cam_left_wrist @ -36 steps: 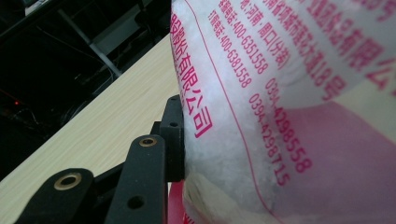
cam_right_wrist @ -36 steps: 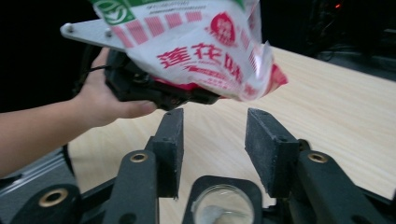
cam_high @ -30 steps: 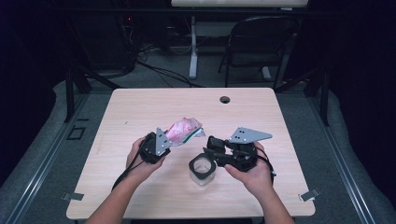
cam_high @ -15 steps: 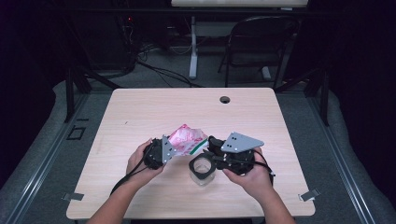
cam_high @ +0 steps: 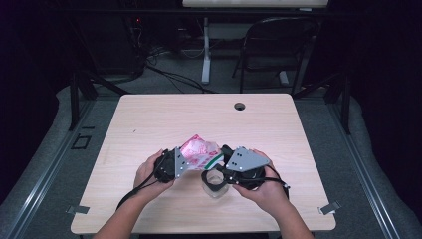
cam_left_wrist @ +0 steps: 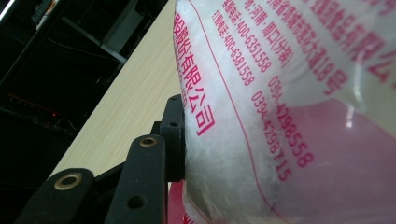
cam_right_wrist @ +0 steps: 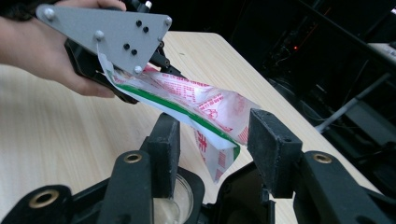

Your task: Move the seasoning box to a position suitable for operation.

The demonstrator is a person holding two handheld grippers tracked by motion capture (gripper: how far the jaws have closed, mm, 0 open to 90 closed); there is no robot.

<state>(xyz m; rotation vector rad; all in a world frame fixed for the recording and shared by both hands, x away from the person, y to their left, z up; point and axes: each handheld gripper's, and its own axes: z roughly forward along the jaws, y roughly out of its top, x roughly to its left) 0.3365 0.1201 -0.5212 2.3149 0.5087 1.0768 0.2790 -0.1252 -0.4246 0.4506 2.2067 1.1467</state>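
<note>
Both hands have drawn closer together since the earlier frame. Left hand-held gripper (cam_high: 178, 163) clamps a pink-and-white printed bag (cam_high: 199, 152), green-edged, long axis level, pointing toward the right hand-held gripper (cam_right_wrist: 212, 144), whose jaws, just opening, straddle its tip above a clear cup (cam_high: 215, 180) on the desk (cam_high: 149, 119).

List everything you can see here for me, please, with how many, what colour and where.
Pink and white printed plastic bag with a green edge: one, held above the table's near middle, between the two grippers.
Small clear round container: one, transparent, on the table under the bag's corner.
Light wooden table: one, pale wood, a dark round hole near its far edge.
Black chair: one, beyond the table.
Left gripper: one, black, fingers pressed on the bag.
Right gripper: one, black, fingers just been opening, either side of the bag's corner.
Hands: two, left hand, right hand.
</note>
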